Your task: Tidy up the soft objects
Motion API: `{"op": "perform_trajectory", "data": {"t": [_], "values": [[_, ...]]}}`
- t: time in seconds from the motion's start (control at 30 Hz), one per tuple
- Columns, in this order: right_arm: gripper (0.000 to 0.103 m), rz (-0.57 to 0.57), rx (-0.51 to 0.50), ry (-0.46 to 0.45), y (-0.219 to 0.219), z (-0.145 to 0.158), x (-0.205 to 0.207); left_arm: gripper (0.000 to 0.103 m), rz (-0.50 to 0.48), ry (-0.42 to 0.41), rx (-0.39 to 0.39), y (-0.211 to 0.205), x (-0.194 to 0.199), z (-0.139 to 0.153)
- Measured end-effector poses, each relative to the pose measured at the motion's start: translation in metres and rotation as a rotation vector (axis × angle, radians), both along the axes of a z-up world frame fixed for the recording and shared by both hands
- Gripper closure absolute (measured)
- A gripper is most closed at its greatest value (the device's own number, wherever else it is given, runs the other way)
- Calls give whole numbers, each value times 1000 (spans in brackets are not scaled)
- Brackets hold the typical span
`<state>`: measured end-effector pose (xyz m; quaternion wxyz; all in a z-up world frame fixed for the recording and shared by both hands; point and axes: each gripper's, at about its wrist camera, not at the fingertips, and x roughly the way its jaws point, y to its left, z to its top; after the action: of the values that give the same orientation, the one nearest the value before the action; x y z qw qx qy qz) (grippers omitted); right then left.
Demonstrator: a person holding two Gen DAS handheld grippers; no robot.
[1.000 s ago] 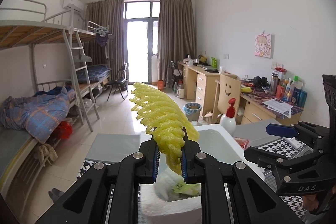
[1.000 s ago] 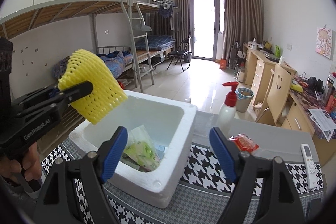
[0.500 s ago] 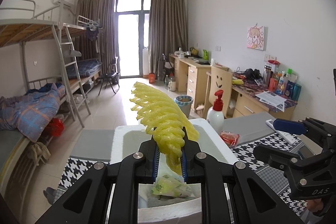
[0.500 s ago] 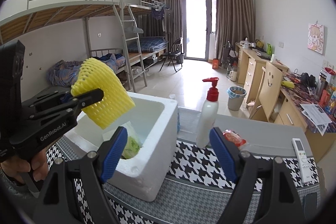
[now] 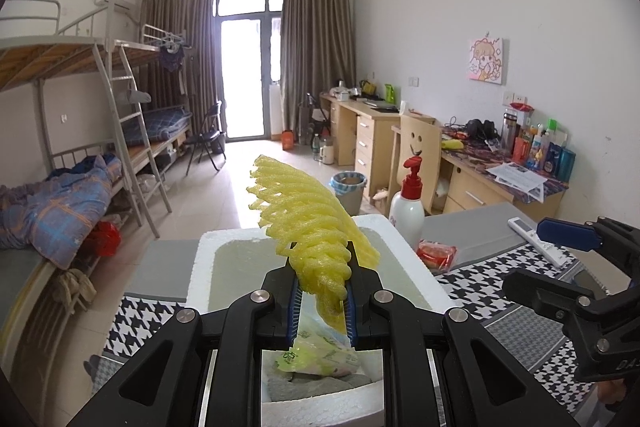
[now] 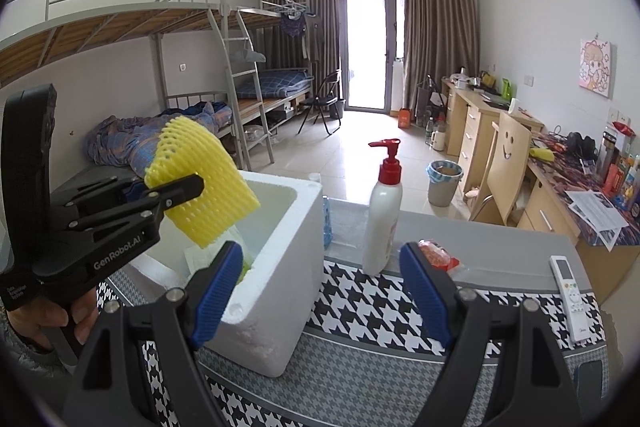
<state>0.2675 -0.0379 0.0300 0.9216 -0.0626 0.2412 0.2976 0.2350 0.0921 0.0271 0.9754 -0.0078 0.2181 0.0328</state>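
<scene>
My left gripper (image 5: 322,297) is shut on a yellow foam net sleeve (image 5: 308,223) and holds it above the open white foam box (image 5: 200,267). In the right wrist view the sleeve (image 6: 200,183) hangs over the box (image 6: 296,251), pinched in the left gripper (image 6: 188,189). A green-and-white plastic packet (image 5: 316,353) lies inside the box. My right gripper (image 6: 320,287) is open and empty, to the right of the box over the houndstooth cloth; it also shows in the left wrist view (image 5: 560,259). A red snack packet (image 6: 436,255) lies on the table behind it.
A white pump bottle with a red top (image 6: 382,223) stands right of the box. A white remote (image 6: 568,287) lies at the table's right side. Bunk beds (image 6: 160,67) stand to the left, desks and a chair (image 6: 504,163) to the right.
Both grippers have shifted right: the box slid left in the right wrist view and the bottle and red packet came toward the middle. The left gripper still holds the sleeve over the box.
</scene>
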Motion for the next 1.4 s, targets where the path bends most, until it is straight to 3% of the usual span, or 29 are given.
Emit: {"op": "perform_trajectory", "data": {"t": [0.13, 0.3, 0.6, 0.87, 1.4], "values": [[19, -1, 2, 1, -2, 0, 0, 69, 6, 13, 11, -3, 3, -3], [19, -4, 6, 3, -5, -1, 0, 38, 18, 18, 3, -2, 4, -4], [19, -5, 14, -4, -10, 2, -5, 11, 62, -8, 14, -2, -4, 0], [19, 0, 33, -22, -15, 8, -19, 4, 83, -46, 22, -5, -20, 8], [19, 1, 61, -85, -35, 24, -64, 1, 80, -114, 41, -27, -68, 28]]}}
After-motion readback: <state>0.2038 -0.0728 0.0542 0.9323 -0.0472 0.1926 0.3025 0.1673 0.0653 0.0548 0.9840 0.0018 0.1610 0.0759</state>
